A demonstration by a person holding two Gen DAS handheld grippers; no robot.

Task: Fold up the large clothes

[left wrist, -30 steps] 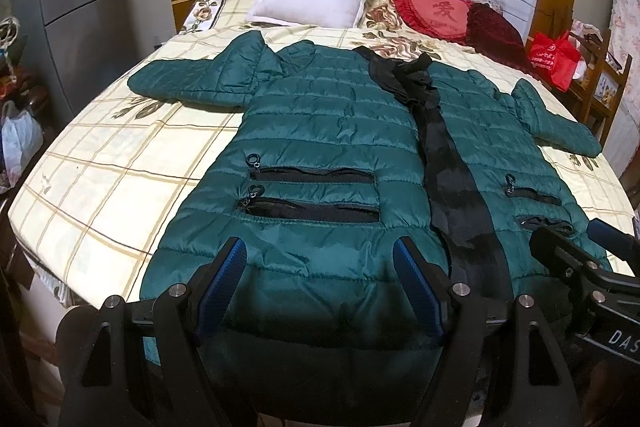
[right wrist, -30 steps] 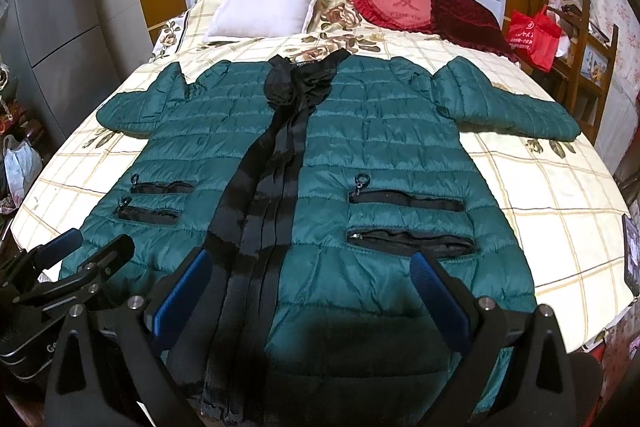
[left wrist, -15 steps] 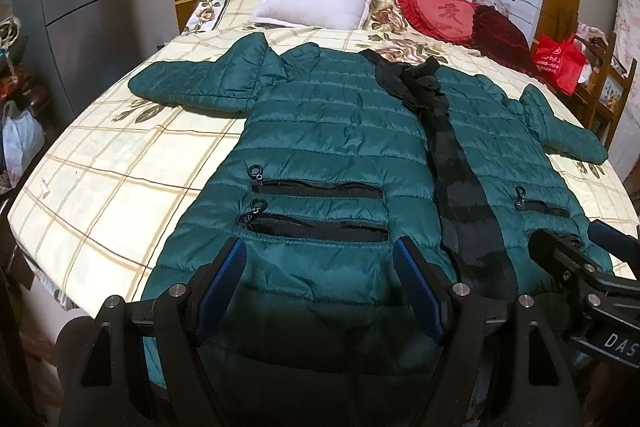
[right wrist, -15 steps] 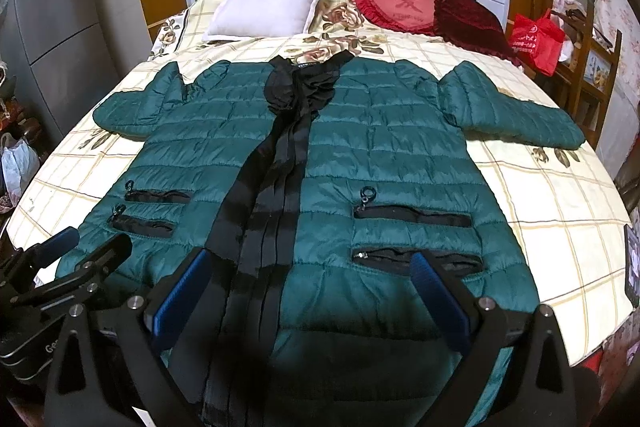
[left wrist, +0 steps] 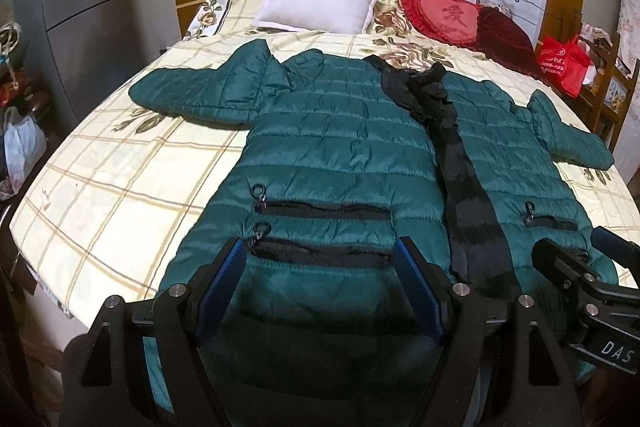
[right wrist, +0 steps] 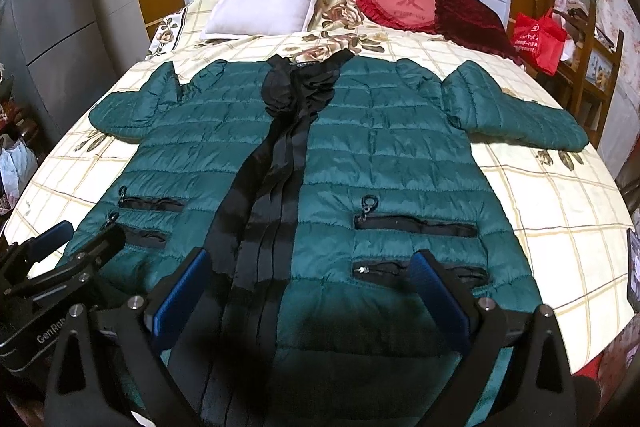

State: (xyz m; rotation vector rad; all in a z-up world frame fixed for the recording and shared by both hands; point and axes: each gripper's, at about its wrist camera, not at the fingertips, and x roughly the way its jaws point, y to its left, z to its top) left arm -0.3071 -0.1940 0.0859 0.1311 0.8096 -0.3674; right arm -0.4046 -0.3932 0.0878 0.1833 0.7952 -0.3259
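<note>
A bed point(left wrist: 120, 179) with a cream checked cover fills most of both views, its head at the far end against a white panelled wall. Spread flat over it, front side up, lies a large dark green quilted coat point(left wrist: 340, 147) point(right wrist: 380, 155), collar toward the far end and hem at the near edge of the bed. Both sleeves reach outward, one to the left and one to the right, resting on the cover. A black placket strip point(right wrist: 276, 187) runs down the coat's middle from the collar to the hem. Each front panel carries two black zipped pockets point(left wrist: 324, 211) point(right wrist: 416, 223) set one above the other, with ring pulls at their ends.

At the far end sit a white pillow point(left wrist: 320, 1) point(right wrist: 264, 3), a red heart-shaped cushion point(left wrist: 444, 13) point(right wrist: 400, 1) to its right, and a dark red cushion point(right wrist: 468, 19) just beside that. A red bag point(right wrist: 538, 37) stands off the bed's far right side.

The left hand-held gripper point(left wrist: 320, 279) hovers over the near hem of the left panel, its blue-padded fingers spread wide with nothing between them. The right hand-held gripper point(right wrist: 308, 287) hovers over the near hem of the right panel and placket, likewise spread wide and holding nothing. Each one shows at the edge of the other's view.
</note>
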